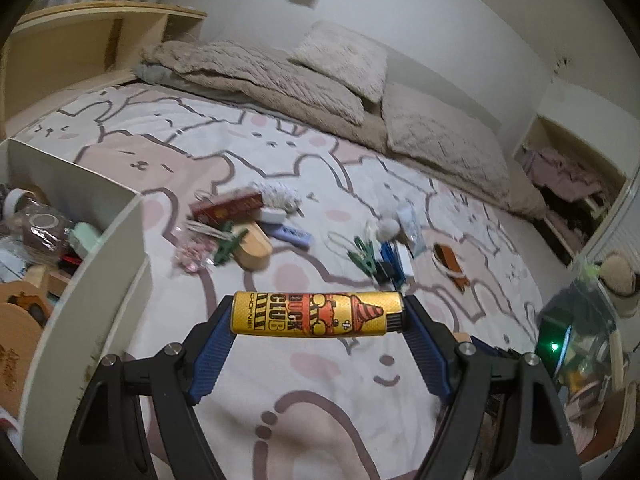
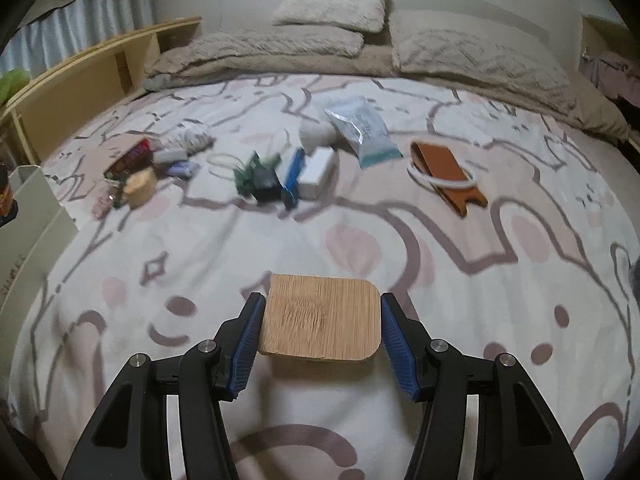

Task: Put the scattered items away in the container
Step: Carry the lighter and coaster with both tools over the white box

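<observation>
Lighter [image 1: 318,314] clamped end to end in the left gripper [image 1: 318,320], held crosswise above the bedspread [image 1: 360,420]; gripping by the ends keeps the long body from rolling. Box [image 1: 112,248] sits just left, already part full. Right gripper [image 2: 322,330] pinches the wood coaster [image 2: 322,318] by its side edges, flat, clear of the bed. Green clips [image 1: 364,254] and the packet [image 2: 360,128] lie scattered farther up.

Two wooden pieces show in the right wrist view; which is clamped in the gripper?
The flat square bamboo coaster, between the right gripper pads. The small round wooden block lies far back among the clutter.
</observation>
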### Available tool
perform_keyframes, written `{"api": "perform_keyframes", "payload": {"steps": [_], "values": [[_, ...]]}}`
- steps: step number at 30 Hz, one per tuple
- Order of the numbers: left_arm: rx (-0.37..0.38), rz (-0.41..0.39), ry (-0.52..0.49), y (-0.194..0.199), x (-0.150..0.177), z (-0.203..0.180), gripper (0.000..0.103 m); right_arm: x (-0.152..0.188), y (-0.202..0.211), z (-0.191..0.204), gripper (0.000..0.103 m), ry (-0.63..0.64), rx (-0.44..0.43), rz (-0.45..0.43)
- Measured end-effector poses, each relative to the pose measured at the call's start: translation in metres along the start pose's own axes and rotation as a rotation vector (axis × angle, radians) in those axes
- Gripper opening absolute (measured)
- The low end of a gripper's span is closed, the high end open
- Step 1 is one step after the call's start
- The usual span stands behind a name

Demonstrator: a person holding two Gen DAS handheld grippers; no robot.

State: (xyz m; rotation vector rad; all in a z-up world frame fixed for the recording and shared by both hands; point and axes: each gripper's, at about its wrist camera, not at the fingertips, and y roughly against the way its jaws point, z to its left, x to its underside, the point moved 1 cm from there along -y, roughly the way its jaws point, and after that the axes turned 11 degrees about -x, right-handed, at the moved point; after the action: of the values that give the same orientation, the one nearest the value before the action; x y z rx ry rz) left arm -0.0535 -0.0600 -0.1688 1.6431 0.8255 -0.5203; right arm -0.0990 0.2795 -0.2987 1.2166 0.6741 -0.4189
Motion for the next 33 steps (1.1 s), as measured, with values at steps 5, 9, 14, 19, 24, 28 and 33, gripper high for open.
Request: {"api": "perform_keyframes", "payload": {"steps": [5, 9, 14, 19, 24, 28, 33], "values": [[-0.037, -0.069, 0.037, 0.013, -0.009, 0.018, 0.081, -0.014, 0.017, 0.02, 0.059, 0.0, -0.034, -0.056], [-0.066, -0.104, 0.078, 0.019, -0.014, 0.033, 0.081, -0.02, 0.025, 0.042, 0.059, 0.002, -0.078, -0.078], [-0.138, -0.149, 0.122, 0.027, -0.016, 0.047, 0.081, -0.03, 0.035, 0.072, 0.059, 0.037, -0.117, -0.094], [-0.213, -0.163, 0.193, 0.027, -0.016, 0.062, 0.081, -0.047, 0.048, 0.102, 0.059, 0.07, -0.164, -0.125], [-0.255, -0.171, 0.278, 0.027, -0.013, 0.078, 0.081, -0.064, 0.061, 0.133, 0.059, 0.125, -0.201, -0.152], [-0.279, -0.177, 0.335, 0.029, -0.01, 0.09, 0.081, -0.078, 0.07, 0.157, 0.059, 0.167, -0.223, -0.173], [-0.306, -0.178, 0.384, 0.029, -0.01, 0.102, 0.081, -0.091, 0.079, 0.183, 0.059, 0.206, -0.26, -0.195]]}}
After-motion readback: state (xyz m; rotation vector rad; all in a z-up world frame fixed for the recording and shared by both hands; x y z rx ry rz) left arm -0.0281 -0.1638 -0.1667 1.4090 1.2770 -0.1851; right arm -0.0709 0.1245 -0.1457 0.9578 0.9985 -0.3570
